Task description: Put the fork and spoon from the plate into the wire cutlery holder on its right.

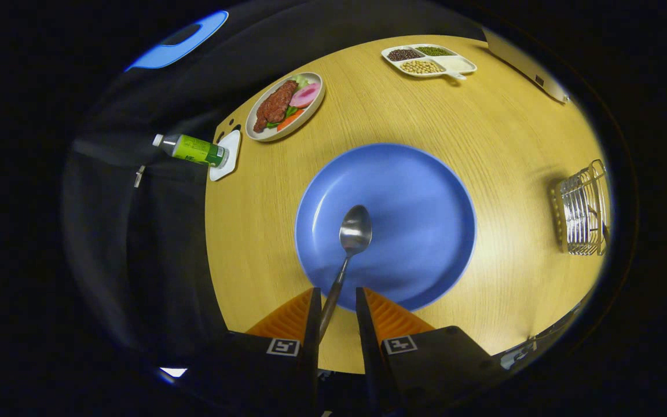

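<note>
Your wooden counter [484, 150] carries a big blue plate [420, 202] just ahead of the tool [336, 298], and the wire cutlery holder [585, 211] stands well apart on the plate's right. Far beyond the plate sit a dish of meat and vegetables [285, 106], a tray of beans [429, 59] and a green bottle [193, 149]. The spoon [352, 240] has its bowl over the plate, and its handle runs back into the narrow gap between your tool's fingers, though you cannot tell if both fingers press on it.

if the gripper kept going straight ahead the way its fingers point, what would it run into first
Probably the spoon, whose handle already lies between the gripper fingers, bowl over the blue plate ahead; whether they grip it is unclear.
</note>
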Available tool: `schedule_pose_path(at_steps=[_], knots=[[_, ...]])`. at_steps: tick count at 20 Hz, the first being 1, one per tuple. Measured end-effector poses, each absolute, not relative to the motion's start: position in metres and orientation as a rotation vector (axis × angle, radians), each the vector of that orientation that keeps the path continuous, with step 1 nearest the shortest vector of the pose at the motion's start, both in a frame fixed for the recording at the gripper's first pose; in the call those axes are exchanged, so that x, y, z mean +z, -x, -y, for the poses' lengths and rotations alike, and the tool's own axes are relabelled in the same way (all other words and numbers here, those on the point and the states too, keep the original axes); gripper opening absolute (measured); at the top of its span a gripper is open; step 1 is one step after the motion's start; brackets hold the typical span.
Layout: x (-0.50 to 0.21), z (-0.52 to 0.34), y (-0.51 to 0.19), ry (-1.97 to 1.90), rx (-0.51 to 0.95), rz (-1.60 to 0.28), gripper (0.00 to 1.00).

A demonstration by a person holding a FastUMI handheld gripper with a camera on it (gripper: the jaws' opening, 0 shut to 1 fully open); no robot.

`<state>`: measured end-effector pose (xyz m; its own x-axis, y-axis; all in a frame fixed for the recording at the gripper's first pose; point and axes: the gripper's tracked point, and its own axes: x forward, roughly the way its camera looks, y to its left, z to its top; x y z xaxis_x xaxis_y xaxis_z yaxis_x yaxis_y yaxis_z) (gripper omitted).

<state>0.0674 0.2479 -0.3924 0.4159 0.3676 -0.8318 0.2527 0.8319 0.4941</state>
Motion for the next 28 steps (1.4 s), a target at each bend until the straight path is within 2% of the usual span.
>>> schedule_pose_path(at_steps=[9, 11, 12, 16, 20, 28], knots=[[-0.449, -0.262, -0.078, -0.601, -0.033, -1.235, 0.38], [-0.453, -0.254, -0.079, -0.589, -0.065, -1.237, 0.26], [-0.452, -0.251, -0.085, -0.591, -0.063, -1.231, 0.12], [-0.446, -0.245, -0.082, -0.614, -0.048, -1.203, 0.05], [-0.415, -0.239, -0.086, -0.665, -0.008, -1.168, 0.05], [-0.360, -0.182, -0.049, -0.584, 0.101, -1.115, 0.05]])
